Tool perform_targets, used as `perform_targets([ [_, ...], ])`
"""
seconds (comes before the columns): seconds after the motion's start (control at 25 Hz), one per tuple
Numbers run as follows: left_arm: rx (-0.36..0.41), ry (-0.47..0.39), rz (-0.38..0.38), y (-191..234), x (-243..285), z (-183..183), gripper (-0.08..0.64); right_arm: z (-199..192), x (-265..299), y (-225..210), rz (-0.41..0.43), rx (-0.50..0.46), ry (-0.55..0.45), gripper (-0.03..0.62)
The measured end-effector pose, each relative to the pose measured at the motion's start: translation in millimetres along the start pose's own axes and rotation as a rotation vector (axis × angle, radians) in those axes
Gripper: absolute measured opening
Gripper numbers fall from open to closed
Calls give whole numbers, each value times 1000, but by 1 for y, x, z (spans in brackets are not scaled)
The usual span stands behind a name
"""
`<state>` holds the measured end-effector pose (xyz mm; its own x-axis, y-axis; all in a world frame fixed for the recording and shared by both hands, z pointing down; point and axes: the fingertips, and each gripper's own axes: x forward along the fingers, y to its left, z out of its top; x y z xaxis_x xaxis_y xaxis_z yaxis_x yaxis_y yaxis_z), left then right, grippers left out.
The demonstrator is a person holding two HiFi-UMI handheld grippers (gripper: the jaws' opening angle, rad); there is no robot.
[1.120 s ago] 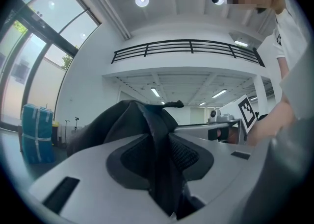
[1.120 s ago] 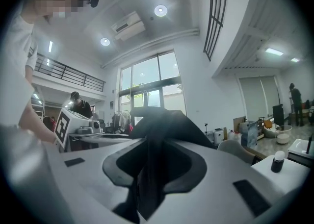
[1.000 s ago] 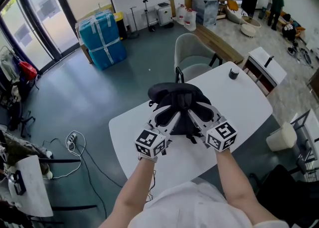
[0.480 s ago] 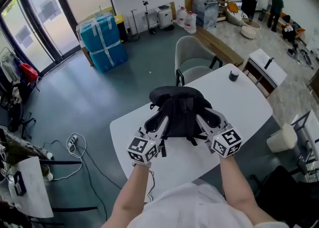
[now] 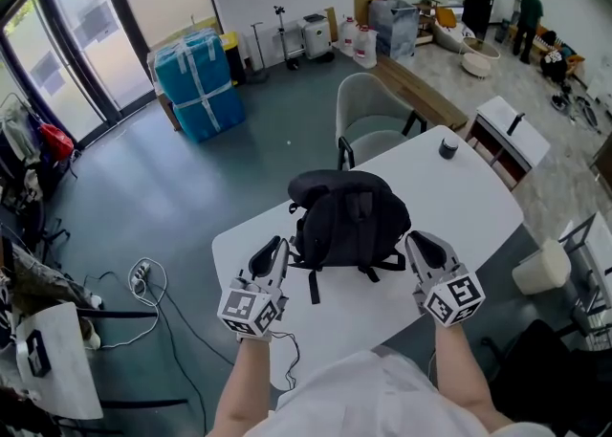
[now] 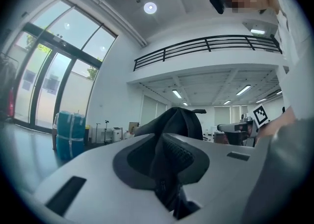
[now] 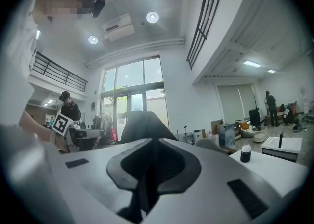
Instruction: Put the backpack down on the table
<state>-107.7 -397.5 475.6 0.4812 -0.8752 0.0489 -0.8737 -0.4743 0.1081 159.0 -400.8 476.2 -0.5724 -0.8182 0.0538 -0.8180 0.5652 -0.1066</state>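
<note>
The black backpack (image 5: 349,220) stands upright on the white table (image 5: 469,191), its straps hanging toward me. My left gripper (image 5: 271,251) sits to its left, apart from it, jaws together and empty. My right gripper (image 5: 424,246) sits to its right, also clear of the bag; its jaws have just been closing and nothing lies between them. In the left gripper view the backpack (image 6: 181,120) rises beyond the closed jaws of the left gripper (image 6: 164,161). In the right gripper view the backpack (image 7: 144,124) shows behind the right gripper (image 7: 149,166).
A small dark jar (image 5: 448,142) stands near the table's far right corner. A grey chair (image 5: 368,105) is tucked in at the far edge. A white side cabinet (image 5: 512,124) is to the right, and cables (image 5: 143,268) lie on the floor at left.
Both grippers have let go of the backpack and drawn back toward me and outward. The bag now rests on the table on its own. The jaws of both have come together.
</note>
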Motion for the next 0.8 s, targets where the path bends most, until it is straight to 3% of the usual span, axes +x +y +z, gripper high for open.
perform_targets([
  [0.28,116,38,67,2,-35,-3,48,-18,-31,-8,-119,-47,61,23],
  [0.52,94,33,142,22,-60,-2,41,-19,-53,-23,-174,-24,66,18],
  [0.8,96,39,153,23,-66,-2,41,-11,-54,-20,-162,-47,63,17],
])
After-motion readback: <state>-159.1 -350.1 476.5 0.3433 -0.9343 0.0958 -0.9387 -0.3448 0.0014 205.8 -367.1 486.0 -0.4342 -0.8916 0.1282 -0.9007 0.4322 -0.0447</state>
